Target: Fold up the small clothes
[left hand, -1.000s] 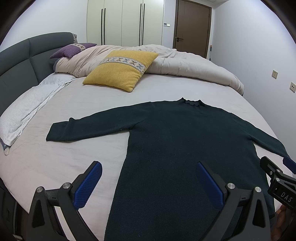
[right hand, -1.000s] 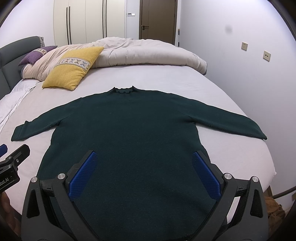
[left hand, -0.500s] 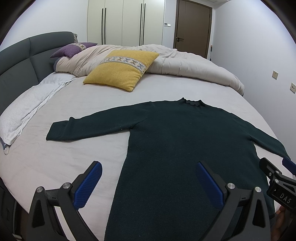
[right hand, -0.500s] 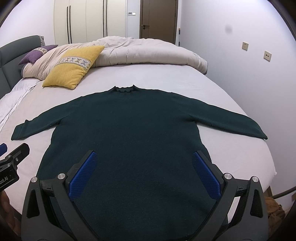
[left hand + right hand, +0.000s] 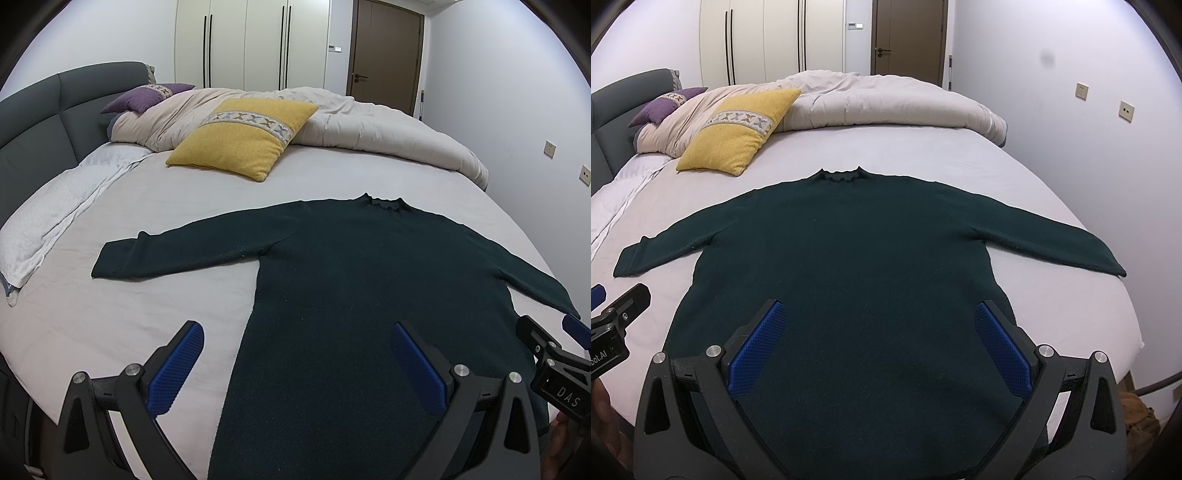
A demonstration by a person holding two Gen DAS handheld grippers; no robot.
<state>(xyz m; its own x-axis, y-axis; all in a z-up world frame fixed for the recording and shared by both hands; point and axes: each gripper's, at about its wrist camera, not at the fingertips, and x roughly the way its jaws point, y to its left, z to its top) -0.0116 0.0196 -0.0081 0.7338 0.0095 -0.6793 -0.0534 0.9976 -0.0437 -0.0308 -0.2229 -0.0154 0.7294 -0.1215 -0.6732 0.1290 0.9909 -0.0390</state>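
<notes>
Yellow pillow and duvet lie beyond the flat sweater.

Bare sheet borders the flat sweater on both sides, while the yellow cushion, the purple cushion and the bunched duvet obstruct the far side.

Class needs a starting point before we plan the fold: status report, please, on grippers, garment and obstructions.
Left gripper open, right gripper open, both empty above the hem. Dark green sweater flat on bed sheet, sleeves out, unfolded. Yellow cushion beyond collar, not touching.
</notes>
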